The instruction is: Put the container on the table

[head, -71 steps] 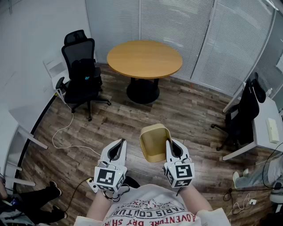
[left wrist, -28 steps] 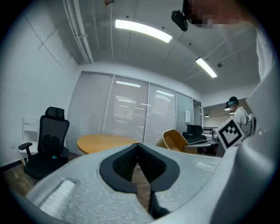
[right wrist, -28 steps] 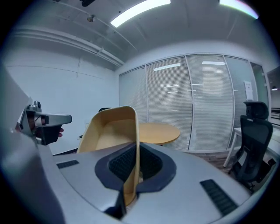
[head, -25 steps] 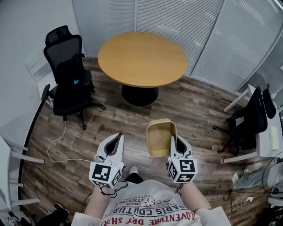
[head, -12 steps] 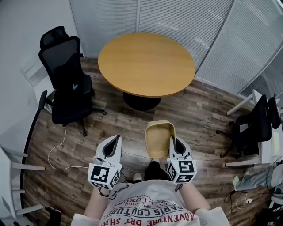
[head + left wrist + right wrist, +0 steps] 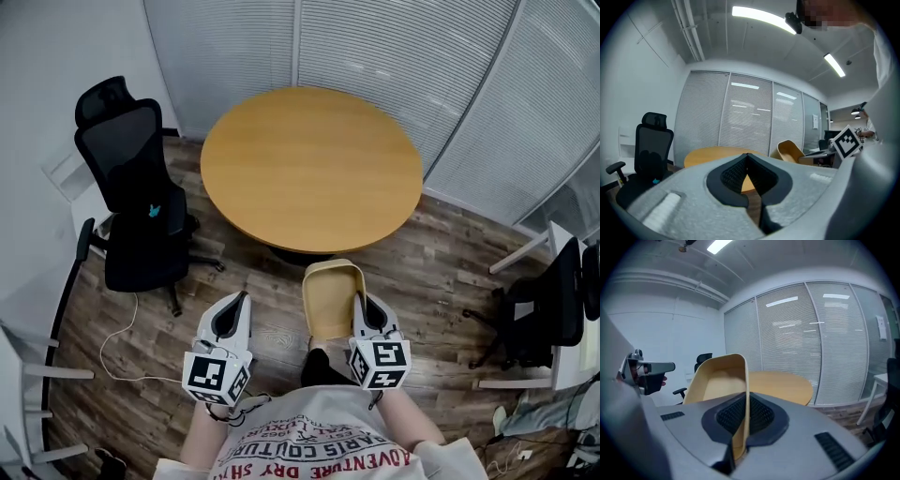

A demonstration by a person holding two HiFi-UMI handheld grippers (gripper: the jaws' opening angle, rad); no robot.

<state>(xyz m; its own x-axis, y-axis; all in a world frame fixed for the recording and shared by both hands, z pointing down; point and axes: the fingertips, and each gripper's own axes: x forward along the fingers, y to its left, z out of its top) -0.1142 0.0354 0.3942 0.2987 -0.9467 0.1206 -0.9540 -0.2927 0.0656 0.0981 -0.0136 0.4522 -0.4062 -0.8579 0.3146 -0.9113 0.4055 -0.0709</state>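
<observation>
A tan, empty plastic container (image 6: pixel 330 298) hangs over the wood floor just short of the round wooden table (image 6: pixel 309 164). My right gripper (image 6: pixel 362 307) is shut on the container's right wall. In the right gripper view that thin wall (image 6: pixel 743 394) stands pinched between the jaws of the right gripper (image 6: pixel 745 417), with the table (image 6: pixel 787 383) beyond. My left gripper (image 6: pixel 238 305) is level with it on the left, shut with nothing in it. The left gripper view shows the left gripper (image 6: pixel 747 155) with its tips meeting, plus the container (image 6: pixel 790 151) and the table (image 6: pixel 710 153) ahead.
A black office chair (image 6: pixel 131 178) stands left of the table, and a second chair (image 6: pixel 553 305) sits at the right by a white desk. A white cable (image 6: pixel 120 333) trails over the floor at the left. Blind-covered glass walls (image 6: pixel 394 47) close in behind the table.
The view has moved forward: the table is closer and larger, its near edge now just ahead of the container. Both grippers keep their pose, the right one still holding the container.
</observation>
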